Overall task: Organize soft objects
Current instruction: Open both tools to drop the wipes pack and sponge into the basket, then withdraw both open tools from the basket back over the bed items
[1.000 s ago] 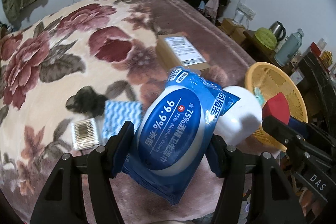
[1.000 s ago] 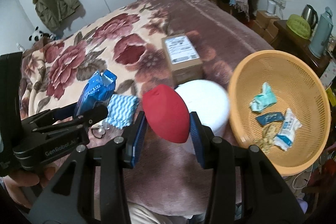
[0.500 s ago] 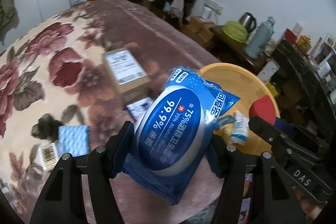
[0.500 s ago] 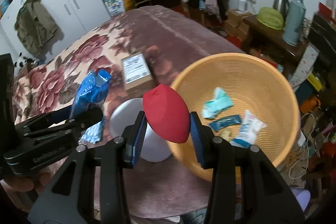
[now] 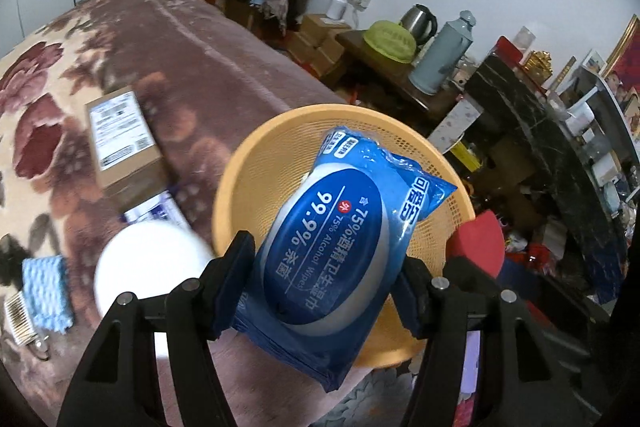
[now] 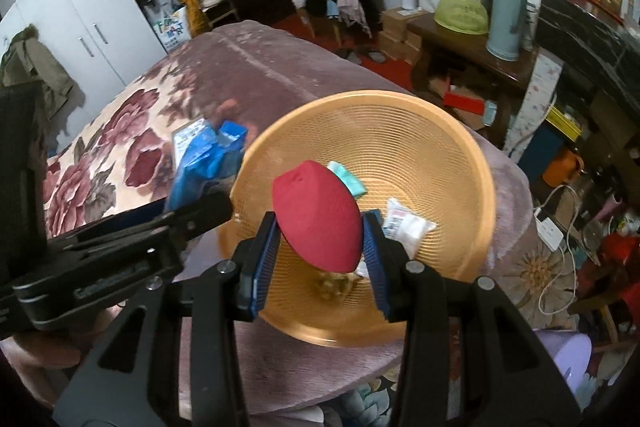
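Note:
My left gripper (image 5: 324,283) is shut on a blue pack of alcohol wipes (image 5: 340,239), held tilted over the orange mesh basket (image 5: 256,163) that sits at the bed's corner. My right gripper (image 6: 320,251) is shut on a red egg-shaped sponge (image 6: 316,215), which hangs above the inside of the basket (image 6: 440,163). A teal packet (image 6: 348,179) and a white packet (image 6: 404,227) lie on the basket's bottom. In the right wrist view the wipes pack (image 6: 200,163) shows at the basket's left rim. The sponge (image 5: 480,243) peeks in at the right of the left wrist view.
On the floral blanket lie a cardboard box (image 5: 120,143), a white round object (image 5: 148,267) and a light blue cloth (image 5: 46,291). Beyond the bed's edge stands a low wooden table with a thermos (image 6: 506,11) and a kettle. Clutter fills the floor at right.
Both grippers have swung right, from over the blanket to above the basket, each keeping its load. The box and the white round object now lie to the left.

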Demonstrator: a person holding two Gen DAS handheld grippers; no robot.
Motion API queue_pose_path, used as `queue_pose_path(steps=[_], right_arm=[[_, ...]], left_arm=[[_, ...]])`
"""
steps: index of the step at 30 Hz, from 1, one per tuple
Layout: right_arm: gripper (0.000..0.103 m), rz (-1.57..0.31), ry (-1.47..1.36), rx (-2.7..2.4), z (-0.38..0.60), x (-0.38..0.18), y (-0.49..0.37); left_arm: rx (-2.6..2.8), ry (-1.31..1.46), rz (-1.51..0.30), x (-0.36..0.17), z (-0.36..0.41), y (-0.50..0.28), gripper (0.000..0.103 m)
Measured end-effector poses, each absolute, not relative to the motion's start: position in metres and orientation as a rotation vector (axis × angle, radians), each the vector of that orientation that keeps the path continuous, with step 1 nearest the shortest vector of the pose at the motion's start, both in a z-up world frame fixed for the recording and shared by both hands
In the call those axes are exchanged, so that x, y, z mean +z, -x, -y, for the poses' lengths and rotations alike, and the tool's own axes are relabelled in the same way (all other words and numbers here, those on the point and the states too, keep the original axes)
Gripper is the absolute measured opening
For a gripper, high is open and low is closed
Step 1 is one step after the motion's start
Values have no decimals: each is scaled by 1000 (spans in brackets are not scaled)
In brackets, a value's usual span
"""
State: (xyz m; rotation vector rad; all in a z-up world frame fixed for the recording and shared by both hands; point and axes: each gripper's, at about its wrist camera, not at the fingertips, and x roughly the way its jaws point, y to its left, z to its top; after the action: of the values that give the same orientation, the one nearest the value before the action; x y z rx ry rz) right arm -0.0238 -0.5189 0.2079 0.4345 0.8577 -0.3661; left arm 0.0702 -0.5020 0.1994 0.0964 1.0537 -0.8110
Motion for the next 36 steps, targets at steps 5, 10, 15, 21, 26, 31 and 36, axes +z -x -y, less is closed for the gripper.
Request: queue_pose_path(steps=[5,10,15,21,26,31,36], right_arm=[[43,-865,-449,-389,527,203,28],[43,-875,-455,-389,532,197,25],[44,-897,-458,-394,530,190,17],[82,-909,-504,-411,531,186,20],[102,-941,-470,-444,521,184,19],[103,-972,-416,-454,506,182,17],[103,-985,-408,-437,492,182,16]], left_arm=[[-809,-97,-1037,197,503,-75,85],[-734,-133,-993,205,478,-79,100],[-702,-160,-958,211,464,-79,101],[-667,-174,-950,210,445,-80,102],[-637,-164,-981,203,428,-84,102],[-621,-160,-991,200,412,-83,102],[-609,-149,-986,203,394,-83,102]])
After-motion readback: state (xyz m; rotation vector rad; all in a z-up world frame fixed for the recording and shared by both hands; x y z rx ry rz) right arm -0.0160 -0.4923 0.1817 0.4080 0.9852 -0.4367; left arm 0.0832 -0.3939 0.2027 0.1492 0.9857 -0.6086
